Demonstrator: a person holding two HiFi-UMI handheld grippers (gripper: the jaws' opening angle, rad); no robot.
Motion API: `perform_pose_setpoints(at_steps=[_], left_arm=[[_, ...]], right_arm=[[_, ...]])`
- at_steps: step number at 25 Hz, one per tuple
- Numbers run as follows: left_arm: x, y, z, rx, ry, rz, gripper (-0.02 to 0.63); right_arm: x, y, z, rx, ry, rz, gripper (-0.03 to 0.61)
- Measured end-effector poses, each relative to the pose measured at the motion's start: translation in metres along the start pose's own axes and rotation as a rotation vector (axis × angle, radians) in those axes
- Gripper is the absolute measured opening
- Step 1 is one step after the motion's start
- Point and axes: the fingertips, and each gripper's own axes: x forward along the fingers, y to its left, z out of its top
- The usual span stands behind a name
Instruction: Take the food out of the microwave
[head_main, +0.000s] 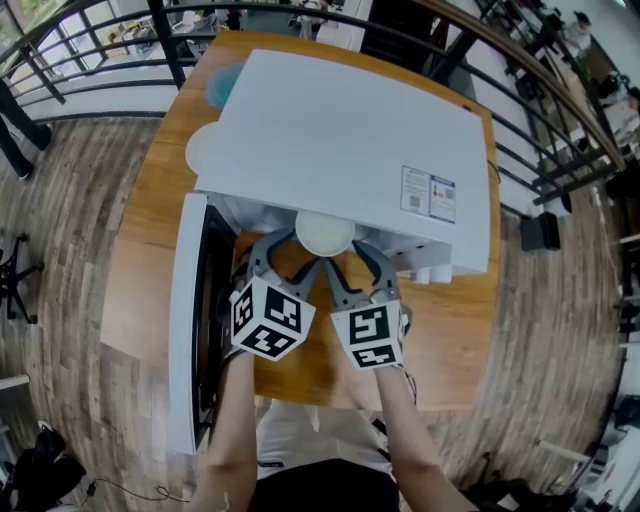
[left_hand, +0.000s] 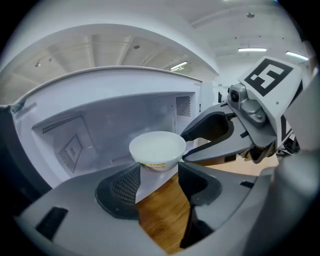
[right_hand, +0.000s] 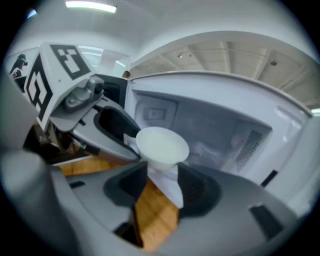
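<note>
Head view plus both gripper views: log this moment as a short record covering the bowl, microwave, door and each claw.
microwave: white, on wooden table
door: swung open to the person's left
bowl: white, at the oven's mouth, flanked by the two claws
bowl contents: pale; cannot tell what
left claw: jaws apart, at the bowl's left side
right claw: jaws apart, at the bowl's right side

The head view looks steeply down from above on the microwave (head_main: 340, 140) and table (head_main: 450, 330). Each gripper view sits low and close, facing past its jaws into the open cavity. All three views share the bowl (head_main: 325, 235).
</note>
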Motion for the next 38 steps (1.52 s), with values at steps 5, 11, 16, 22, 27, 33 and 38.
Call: perform_pose_setpoints(at_steps=[5, 11, 16, 22, 27, 33, 38], left_arm=[[-0.019, -0.016, -0.001, 0.021, 0.001, 0.006, 0.261], [-0.038, -0.032, 0.002, 0.04, -0.012, 0.031, 0.261], [-0.054, -0.051, 0.008, 0.049, -0.038, 0.065, 0.261], [-0.071, -0.081, 0.005, 0.044, -0.041, 0.094, 0.261], [-0.082, -0.112, -0.004, 0.023, -0.037, 0.113, 0.261], [-0.088, -0.139, -0.013, 0.011, -0.041, 0.143, 0.261], [-0.089, -0.157, -0.028, -0.007, -0.038, 0.157, 0.261]], right_arm=[[-0.022, 0.012, -0.002, 0.01, -0.006, -0.002, 0.21], [-0.046, 0.02, -0.002, 0.005, -0.03, -0.011, 0.21], [-0.07, 0.023, -0.004, -0.009, -0.053, -0.007, 0.21], [-0.1, 0.033, -0.019, -0.018, -0.068, 0.009, 0.209], [-0.124, 0.043, -0.038, -0.028, -0.067, 0.032, 0.209], [-0.142, 0.051, -0.058, -0.036, -0.071, 0.06, 0.207], [-0.149, 0.06, -0.079, -0.043, -0.056, 0.087, 0.207]])
